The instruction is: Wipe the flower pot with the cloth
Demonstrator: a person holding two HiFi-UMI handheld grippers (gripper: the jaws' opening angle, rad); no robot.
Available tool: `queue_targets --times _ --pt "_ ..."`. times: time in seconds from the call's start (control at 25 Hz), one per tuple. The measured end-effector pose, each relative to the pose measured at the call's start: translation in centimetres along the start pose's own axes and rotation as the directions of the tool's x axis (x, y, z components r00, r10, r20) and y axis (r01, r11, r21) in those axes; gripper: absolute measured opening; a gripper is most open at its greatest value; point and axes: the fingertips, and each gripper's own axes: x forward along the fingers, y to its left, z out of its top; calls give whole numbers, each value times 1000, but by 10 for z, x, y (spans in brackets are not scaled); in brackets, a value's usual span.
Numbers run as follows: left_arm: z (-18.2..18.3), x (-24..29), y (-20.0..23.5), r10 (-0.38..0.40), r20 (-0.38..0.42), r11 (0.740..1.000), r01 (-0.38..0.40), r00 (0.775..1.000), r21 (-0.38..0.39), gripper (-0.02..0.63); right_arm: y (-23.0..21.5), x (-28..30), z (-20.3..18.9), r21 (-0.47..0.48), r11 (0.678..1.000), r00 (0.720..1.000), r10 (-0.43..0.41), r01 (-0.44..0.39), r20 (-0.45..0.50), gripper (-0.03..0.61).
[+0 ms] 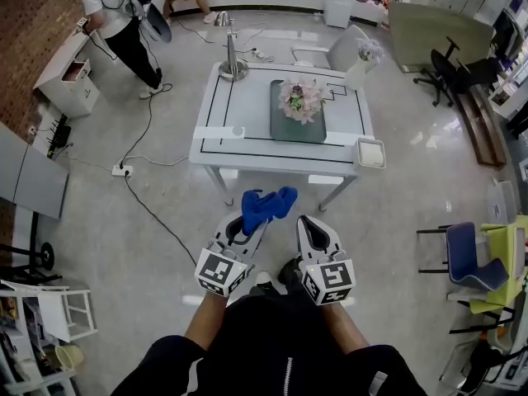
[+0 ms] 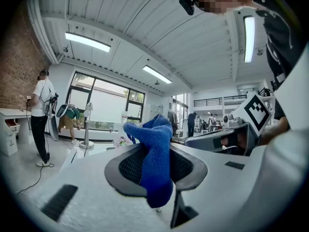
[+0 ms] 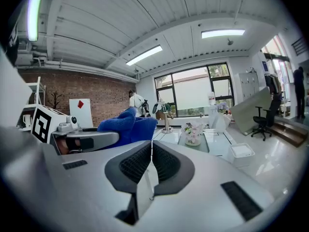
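No words, numbers or brand names could be read, only black-and-white square markers on the cube of the left gripper and the cube of the right gripper, plus a red diamond on a white board against the brick wall.

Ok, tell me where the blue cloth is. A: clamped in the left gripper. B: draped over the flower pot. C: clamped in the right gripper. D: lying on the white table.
A: the blue cloth sits pinched between the jaws of the left gripper, while the right gripper is shut on nothing.
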Motion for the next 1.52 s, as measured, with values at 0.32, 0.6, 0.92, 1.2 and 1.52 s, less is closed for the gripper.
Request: queue_targets --times 0.32,0.6,0.92,1.2,1.52 --pt "-3 -2 14 7 -10 1000 -8 1000 -18 103 6 7 -4 29 1000 1000 12 -11 -20 14" --pt "-9 12 18 -7 -21 1000 6 1000 -16 103 -6 20 -7 51 999 999 15 -13 -32 14" --pt "-9 35 41 6 -40 1000 -7 999 -8 103 -22 54 -7 69 997 998 38 -34 -52 14" --pt "-20 75 72 28 -66 999 -29 997 -26 101 -57 96 -4 92 995 998 38 -32 -59 14" --pt "-14 155 109 46 -73 998 -48 996 -32 103 -116 160 17 83 995 994 67 -60 -84 14"
